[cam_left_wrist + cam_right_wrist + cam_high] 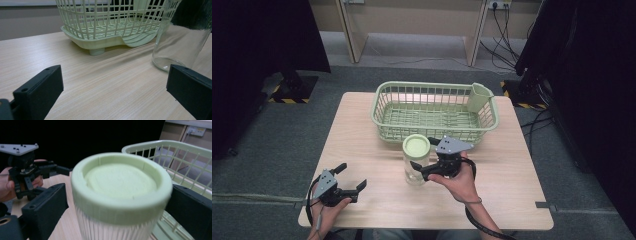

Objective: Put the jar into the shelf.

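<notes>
Item 1 — right gripper (421, 157): I am holding it at the middle of the table (362, 145), its 2 black jaws standing on either side of the glass jar (416, 167). In the right gripper view the jaws are flanking the jar's pale green lid (121, 186) just below the rim, near it on both sides; I cannot tell whether the pads are actually pressing on the jar or standing a hair off it. The right hand (459, 182) is wrapping the gripper body from behind, the grey 3-cornered plate sitting on top.

Item 2 — jar: it is standing upright on the table, lid on, clear glass below, just in front of the near wall of the basket (384, 112). In the left gripper view its glass base (175, 47) is resting on the wood at right.

Item 3 — left gripper (351, 179): I am keeping it low at the table's near left corner, jaws spread wide and pointing toward the jar, with nothing between them. The left hand (328, 210) is gripping it from below. It is well apart from the jar.

Item 4 — basket: pale green plastic lattice, sitting at the far middle of the table, with 1 small solid-walled cup compartment (479, 97) clipped at its far right corner.
</notes>
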### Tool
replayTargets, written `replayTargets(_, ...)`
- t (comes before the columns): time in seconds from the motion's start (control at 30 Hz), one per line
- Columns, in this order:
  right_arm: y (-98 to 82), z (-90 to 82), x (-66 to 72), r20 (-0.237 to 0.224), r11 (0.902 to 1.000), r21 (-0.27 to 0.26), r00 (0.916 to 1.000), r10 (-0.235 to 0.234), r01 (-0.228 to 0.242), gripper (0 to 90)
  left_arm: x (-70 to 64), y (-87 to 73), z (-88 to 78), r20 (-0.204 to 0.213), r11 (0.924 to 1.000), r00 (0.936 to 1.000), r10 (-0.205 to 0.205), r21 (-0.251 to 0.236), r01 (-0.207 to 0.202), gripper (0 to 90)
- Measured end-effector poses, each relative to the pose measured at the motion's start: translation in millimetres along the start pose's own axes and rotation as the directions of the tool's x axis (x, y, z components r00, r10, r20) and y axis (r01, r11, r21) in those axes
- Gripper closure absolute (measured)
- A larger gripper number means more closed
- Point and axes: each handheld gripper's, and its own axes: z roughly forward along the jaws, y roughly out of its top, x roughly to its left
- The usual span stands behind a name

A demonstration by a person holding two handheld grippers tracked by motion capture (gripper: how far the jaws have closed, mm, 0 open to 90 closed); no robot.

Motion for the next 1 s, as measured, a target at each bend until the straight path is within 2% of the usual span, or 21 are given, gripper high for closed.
replayTargets(0.07,1.8,7.8,-0.6,0.008,1.0000,0.007,1.0000,-0.004,0.004,8.2,-0.1,0.0,0.0,0.001,1.0000,1.0000,0.001,0.000,-0.001,0.4)
replayTargets(0.2,1.4,12.1,-2.0,0.003,1.0000,0.007,1.0000,0.006,-0.006,10.3,-0.5,0.1,0.3,0.004,1.0000,1.0000,0.004,0.001,-0.004,0.4)
replayTargets(0.57,3.3,2.1,1.1,0.022,0.9995,-0.012,0.9994,0.028,-0.028,11.1,-0.6,0.1,0.3,0.006,1.0000,1.0000,0.005,0.000,-0.005,0.4)
replayTargets(0.63,10.0,-5.9,0.0,0.026,0.9981,-0.043,0.9987,0.045,-0.044,11.1,-0.7,0.1,0.2,0.007,1.0000,1.0000,0.006,0.000,-0.006,0.4)
replayTargets(0.7,13.2,-8.9,-0.3,0.030,0.9977,-0.051,0.9986,0.045,-0.043,11.2,-0.7,0.1,0.3,0.006,1.0000,1.0000,0.005,0.000,-0.005,0.4)
replayTargets(0.73,20.2,-15.3,-0.6,0.042,0.9971,-0.067,0.9984,0.039,-0.036,11.1,-0.8,0.1,0.3,0.006,1.0000,1.0000,0.007,0.001,-0.007,0.4)
replayTargets(0.83,27.9,-21.4,-1.9,0.054,0.9962,-0.082,0.9979,0.035,-0.030,11.1,-0.8,0.1,0.4,0.006,1.0000,1.0000,0.006,0.001,-0.006,0.4)
replayTargets(0.87,36.1,-27.2,-4.2,0.062,0.9948,-0.096,0.9973,0.039,-0.033,11.2,-0.9,0.1,0.5,0.006,1.0000,1.0000,0.006,0.001,-0.006,0.4)
replayTargets(0.93,36.1,-27.2,-4.2,0.062,0.9948,-0.096,0.9973,0.039,-0.033,11.2,-0.9,0.2,0.5,0.005,1.0000,1.0000,0.006,0.002,-0.006,0.4)
replayTargets(0.97,48.0,-33.8,-7.5,0.073,0.9930,-0.112,0.9963,0.044,-0.036,11.1,-0.9,0.1,0.5,0.005,1.0000,1.0000,0.005,0.002,-0.005,0.4)
replayTargets(1.0,48.0,-33.8,-7.5,0.073,0.9930,-0.112,0.9963,0.044,-0.036,11.1,-0.9,0.1,0.5,0.005,1.0000,1.0000,0.005,0.002,-0.005,0.4)
